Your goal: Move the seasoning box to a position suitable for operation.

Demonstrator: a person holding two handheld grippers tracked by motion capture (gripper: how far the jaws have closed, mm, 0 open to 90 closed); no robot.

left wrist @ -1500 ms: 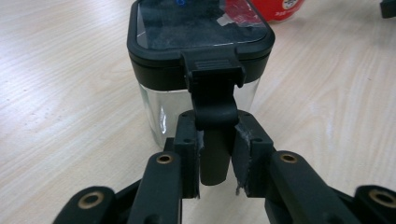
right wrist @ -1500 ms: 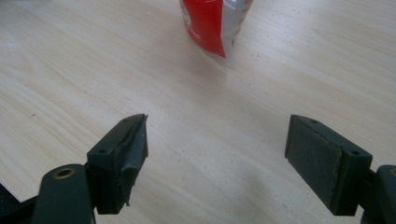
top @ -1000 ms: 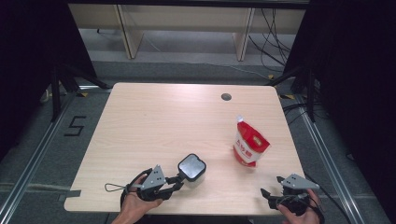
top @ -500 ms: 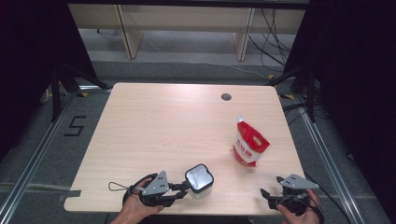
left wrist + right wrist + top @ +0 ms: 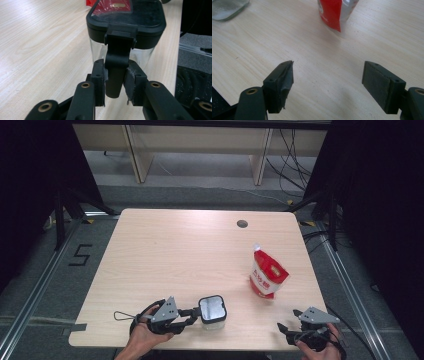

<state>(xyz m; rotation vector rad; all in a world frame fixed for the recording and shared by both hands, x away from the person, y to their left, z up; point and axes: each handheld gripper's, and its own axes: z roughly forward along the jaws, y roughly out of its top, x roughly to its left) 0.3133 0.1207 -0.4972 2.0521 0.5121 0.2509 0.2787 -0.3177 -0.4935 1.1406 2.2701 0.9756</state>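
Observation:
A clear container (image 5: 212,315) with a black lid (image 5: 126,18) stands near the table's front edge, left of centre. My left gripper (image 5: 192,314) is shut on the container's black lid latch (image 5: 116,72), which hangs down its near side between the two pads. A red and white pouch (image 5: 266,272) stands upright at the right of the table; its lower part (image 5: 334,12) shows in the right gripper view. My right gripper (image 5: 286,329) hovers open at the front right corner, short of the pouch, with nothing between its fingers (image 5: 280,82).
The light wooden table (image 5: 180,250) has a round cable hole (image 5: 242,223) at the back right. Metal rails and cables run along the floor on both sides. A shelf frame stands behind the table.
My left gripper has carried the clear container to the right and toward the front edge, then set it upright. The right gripper has stayed where it was.

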